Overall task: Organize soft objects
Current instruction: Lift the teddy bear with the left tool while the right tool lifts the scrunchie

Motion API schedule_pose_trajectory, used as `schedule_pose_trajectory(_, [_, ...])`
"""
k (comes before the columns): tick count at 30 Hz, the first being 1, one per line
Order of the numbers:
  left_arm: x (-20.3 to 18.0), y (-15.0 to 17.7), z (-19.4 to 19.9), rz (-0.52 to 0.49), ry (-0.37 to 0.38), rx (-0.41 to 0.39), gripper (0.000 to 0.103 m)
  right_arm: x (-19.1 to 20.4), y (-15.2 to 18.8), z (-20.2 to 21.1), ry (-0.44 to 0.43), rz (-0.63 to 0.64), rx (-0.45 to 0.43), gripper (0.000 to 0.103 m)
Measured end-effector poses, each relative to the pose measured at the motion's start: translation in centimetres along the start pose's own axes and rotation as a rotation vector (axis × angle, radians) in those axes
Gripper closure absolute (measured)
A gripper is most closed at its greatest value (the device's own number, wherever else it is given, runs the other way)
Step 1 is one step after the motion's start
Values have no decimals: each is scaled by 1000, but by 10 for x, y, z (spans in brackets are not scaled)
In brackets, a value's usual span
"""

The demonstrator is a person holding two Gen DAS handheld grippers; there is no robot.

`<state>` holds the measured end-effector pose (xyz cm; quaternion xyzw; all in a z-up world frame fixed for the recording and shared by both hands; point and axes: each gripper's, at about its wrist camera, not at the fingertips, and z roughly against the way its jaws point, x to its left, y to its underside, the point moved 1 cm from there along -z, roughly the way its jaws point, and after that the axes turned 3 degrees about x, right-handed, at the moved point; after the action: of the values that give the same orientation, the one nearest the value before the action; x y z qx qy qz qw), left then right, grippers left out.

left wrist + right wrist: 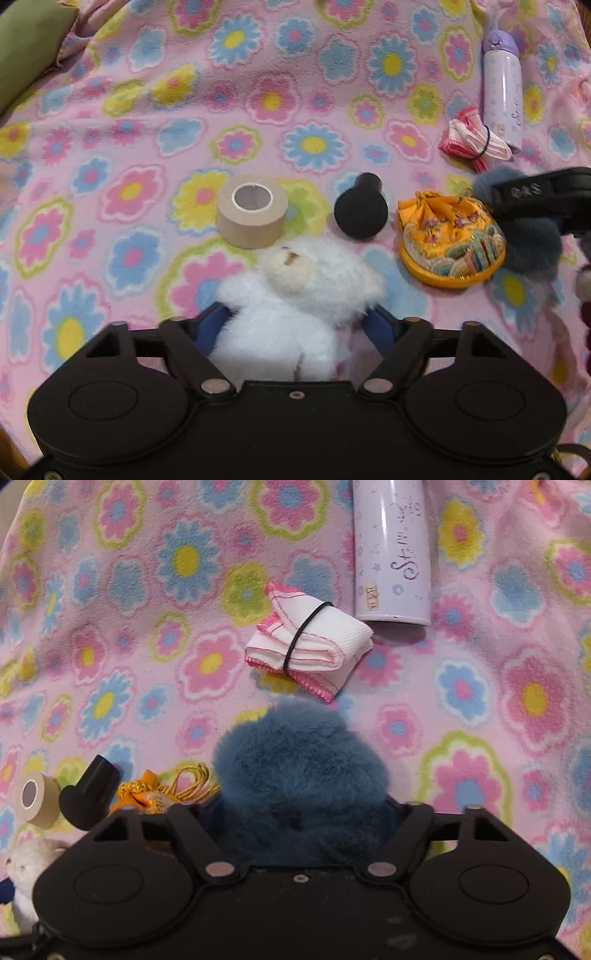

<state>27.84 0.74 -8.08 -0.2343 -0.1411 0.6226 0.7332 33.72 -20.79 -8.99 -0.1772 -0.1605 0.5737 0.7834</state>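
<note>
- Between the left hand-held gripper (295,325) fingers: white teddy bear (295,295), fingers spread partway, contact unclear.
- Right hand-held gripper (301,808) partly spread around blue fluffy pompom (299,760), grip unclear; folded cloth (314,642) just ahead.

Count on the flowered blanket (110,110): one white teddy bear (295,306), one blue fluffy pom-pom (299,775), one roll of beige tape (251,212), one black bulb-shaped thing (361,214), one orange embroidered pouch (450,247), one folded pink-and-white cloth (314,646) with one black band round it, one lilac bottle (502,88), one green cushion (29,48), two grippers.
</note>
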Motion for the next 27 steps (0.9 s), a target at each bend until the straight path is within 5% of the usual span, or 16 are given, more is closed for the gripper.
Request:
schedule_pose_trajectory(4, [3,-2,5,22,10,-8,53,-17,2,13,-39,-56,1,40])
schedule_pose_trajectory(15, [3,7,62,69,41,-83,52,-35,34,86,-89,-79,-102,43])
schedule_pose_trajectory(27, [-14,60,139,36,36,-163,52,-28,120,177,-235,-27,-180,43])
